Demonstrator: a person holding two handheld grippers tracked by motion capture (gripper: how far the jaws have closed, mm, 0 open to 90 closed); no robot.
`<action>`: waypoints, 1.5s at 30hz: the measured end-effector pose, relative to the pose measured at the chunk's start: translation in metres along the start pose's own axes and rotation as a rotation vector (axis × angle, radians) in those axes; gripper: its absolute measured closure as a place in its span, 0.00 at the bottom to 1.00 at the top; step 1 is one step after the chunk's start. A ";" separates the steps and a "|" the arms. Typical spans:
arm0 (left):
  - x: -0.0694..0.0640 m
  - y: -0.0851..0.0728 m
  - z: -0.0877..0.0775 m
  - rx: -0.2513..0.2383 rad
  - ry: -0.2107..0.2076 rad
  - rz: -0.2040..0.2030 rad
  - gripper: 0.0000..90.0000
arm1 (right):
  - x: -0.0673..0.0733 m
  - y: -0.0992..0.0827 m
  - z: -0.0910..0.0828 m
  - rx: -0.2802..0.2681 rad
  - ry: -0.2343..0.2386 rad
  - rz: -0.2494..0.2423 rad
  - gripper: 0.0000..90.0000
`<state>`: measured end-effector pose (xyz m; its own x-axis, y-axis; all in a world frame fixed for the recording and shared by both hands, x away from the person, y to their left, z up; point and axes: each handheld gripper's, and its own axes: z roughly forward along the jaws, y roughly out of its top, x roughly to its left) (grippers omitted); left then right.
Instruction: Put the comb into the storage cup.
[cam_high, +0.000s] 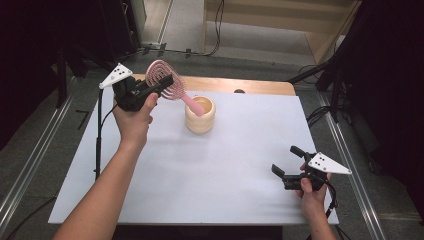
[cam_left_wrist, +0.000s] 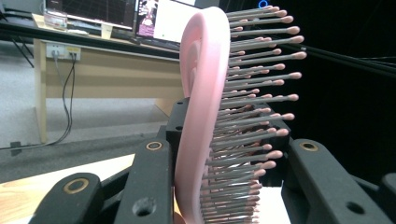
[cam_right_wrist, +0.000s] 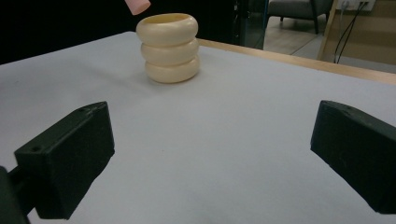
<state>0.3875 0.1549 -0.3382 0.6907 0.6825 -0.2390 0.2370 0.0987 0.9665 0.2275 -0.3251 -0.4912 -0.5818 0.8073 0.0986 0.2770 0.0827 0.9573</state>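
A pink hairbrush (cam_high: 165, 82) with grey bristles is held in the air at the table's back left, my left gripper (cam_high: 162, 84) shut on its round head. Its handle slopes down to the right, with the tip over the mouth of a cream ribbed cup (cam_high: 200, 115). In the left gripper view the brush head (cam_left_wrist: 205, 121) stands on edge between the two black jaws. My right gripper (cam_high: 286, 160) rests low at the front right, open with nothing between its jaws. The right gripper view shows the cup (cam_right_wrist: 169, 46) ahead and the handle tip (cam_right_wrist: 137, 5) above it.
A white sheet (cam_high: 210, 170) covers the table, with a wooden strip (cam_high: 250, 85) bare along the far edge. Black stands and cables (cam_high: 330, 80) flank both sides. A desk with screens (cam_left_wrist: 93, 28) lies beyond the table.
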 end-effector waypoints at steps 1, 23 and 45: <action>0.000 0.000 0.001 -0.001 0.001 -0.002 0.73 | 0.000 0.000 0.000 0.000 0.001 0.001 0.00; 0.008 -0.009 0.019 -0.020 0.052 0.007 0.73 | 0.000 0.000 -0.001 -0.001 0.001 0.002 0.00; 0.011 -0.033 0.037 0.019 0.066 -0.002 0.72 | -0.001 0.000 -0.002 -0.003 0.000 0.000 0.00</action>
<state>0.4130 0.1322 -0.3760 0.6434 0.7290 -0.2337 0.2517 0.0868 0.9639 0.2265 -0.3274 -0.4906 -0.5822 0.8070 0.0984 0.2746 0.0813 0.9581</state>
